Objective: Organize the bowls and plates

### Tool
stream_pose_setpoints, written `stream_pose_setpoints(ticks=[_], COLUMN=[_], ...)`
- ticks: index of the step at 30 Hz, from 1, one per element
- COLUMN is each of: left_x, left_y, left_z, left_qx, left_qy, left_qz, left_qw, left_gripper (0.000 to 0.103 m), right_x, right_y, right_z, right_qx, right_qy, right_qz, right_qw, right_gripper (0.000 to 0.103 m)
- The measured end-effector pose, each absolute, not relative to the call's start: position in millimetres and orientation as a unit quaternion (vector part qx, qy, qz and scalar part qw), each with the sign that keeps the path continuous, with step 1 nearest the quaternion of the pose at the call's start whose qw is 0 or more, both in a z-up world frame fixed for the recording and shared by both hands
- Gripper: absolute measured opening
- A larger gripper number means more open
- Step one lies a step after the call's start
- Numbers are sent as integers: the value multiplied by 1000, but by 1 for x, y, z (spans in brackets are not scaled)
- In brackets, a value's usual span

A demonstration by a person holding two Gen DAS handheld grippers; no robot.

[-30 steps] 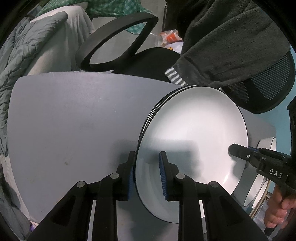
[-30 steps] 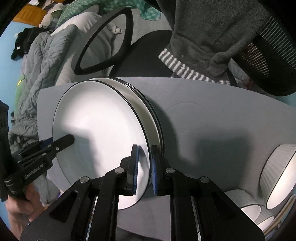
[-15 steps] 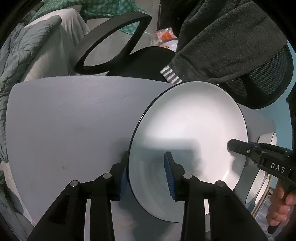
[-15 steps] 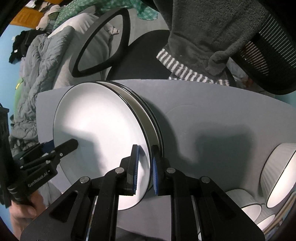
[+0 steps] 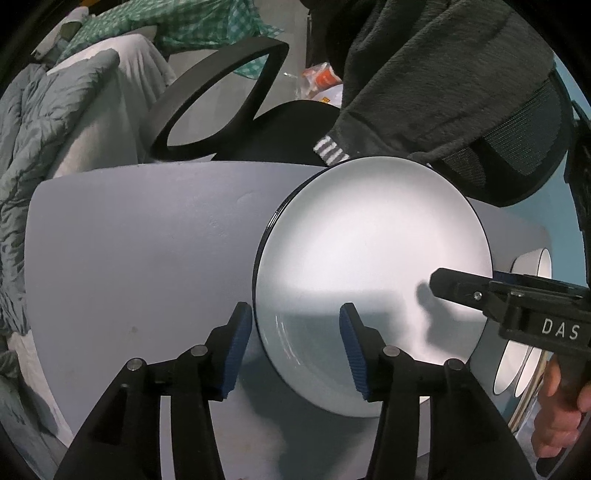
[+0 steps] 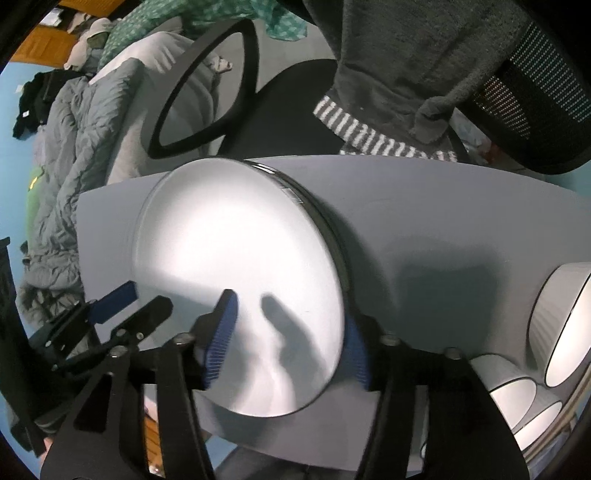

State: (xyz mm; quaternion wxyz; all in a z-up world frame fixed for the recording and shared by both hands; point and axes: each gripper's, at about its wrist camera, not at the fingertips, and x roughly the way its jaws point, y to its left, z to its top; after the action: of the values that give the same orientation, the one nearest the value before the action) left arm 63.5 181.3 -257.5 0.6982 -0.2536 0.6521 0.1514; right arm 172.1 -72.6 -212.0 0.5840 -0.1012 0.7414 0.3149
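Both claws spread wide: left claw and right claw straddle the plate stack's 6 o'clock edge.

Lived-in bedroom at home, rumpled grey duvet on bed, black mesh office chair draped with grey fleece, clothes heaped behind, blue walls

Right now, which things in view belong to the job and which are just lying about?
Job: stack of plates, bowls, left hand-held gripper, right hand-held gripper, both open.
Lying about: office chair, grey towel, quilt, checked cloth.
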Motion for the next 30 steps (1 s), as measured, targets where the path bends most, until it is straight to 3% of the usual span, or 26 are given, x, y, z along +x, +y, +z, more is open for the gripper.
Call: stream_pose_setpoints(ticks=[3,12,23,30], left_x=[61,48,19,0], left_y=[179,173,165,164], left_z=[-253,-227,-166,-121], left_qx=[-253,-257,-225,-214], left_qy=[650,631,587,547], left_qz=[148,148,169,177], left_qw=[701,717,759,790], left_gripper=[51,51,65,70], right_x=[169,161,139,117], right_y=[-71,-69,-75,-83], right_z=[-206,-183,-123,-89], right_qx=[-124,-179,-234,-241], right_qy=[729,687,603,567], right_qz=[303,298,299,307], right_qw=[601,637,702,726], right_gripper=[67,67,67,67])
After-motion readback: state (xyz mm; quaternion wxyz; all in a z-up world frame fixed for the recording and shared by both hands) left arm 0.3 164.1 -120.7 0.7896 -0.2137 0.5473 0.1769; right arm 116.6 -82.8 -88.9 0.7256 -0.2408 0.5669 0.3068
